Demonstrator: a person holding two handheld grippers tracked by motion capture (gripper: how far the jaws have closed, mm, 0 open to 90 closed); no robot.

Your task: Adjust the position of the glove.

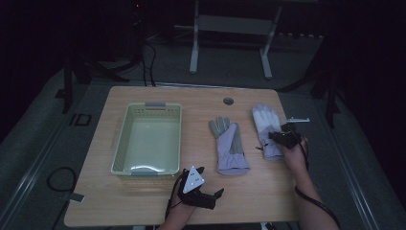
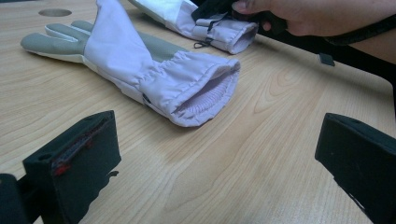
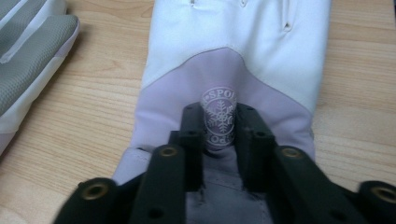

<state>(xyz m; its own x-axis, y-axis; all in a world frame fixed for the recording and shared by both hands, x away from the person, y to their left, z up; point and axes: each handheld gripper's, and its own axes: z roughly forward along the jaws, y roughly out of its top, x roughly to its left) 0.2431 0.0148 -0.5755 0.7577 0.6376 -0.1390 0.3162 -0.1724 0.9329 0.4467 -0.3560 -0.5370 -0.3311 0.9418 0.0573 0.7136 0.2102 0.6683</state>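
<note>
I am pinching the right glove (image 3: pixel 233 79) with my right gripper (image 3: pixel 220 123), whose fingers (image 3: pixel 192 135) are standing close together on a fold of the lilac back just below the round snowflake badge, near the cuff; the cloth is bunching between them, so I am judging it a real hold. The glove is lying flat at about three o'clock on the table (image 1: pixel 249 187), fingertips pointing toward twelve. The left glove (image 1: pixel 229 147) is resting just beside it toward nine o'clock, palm up with its grey grip patches showing, apart from it. My left gripper (image 1: pixel 200 190) is sitting at six o'clock with its fingers (image 2: pixel 74 163) standing wide apart and holding nothing, the elastic cuff of the left glove gaping ahead of them. These gloves are looking light, soft and floppy, so I am expecting them to sag and drape when lifted; the gathered cuff is seeming the firmest place to take. The pale basket (image 1: pixel 149 139) is waiting at nine o'clock. The table is smooth light wood, and the room around it is lying dark.
</note>
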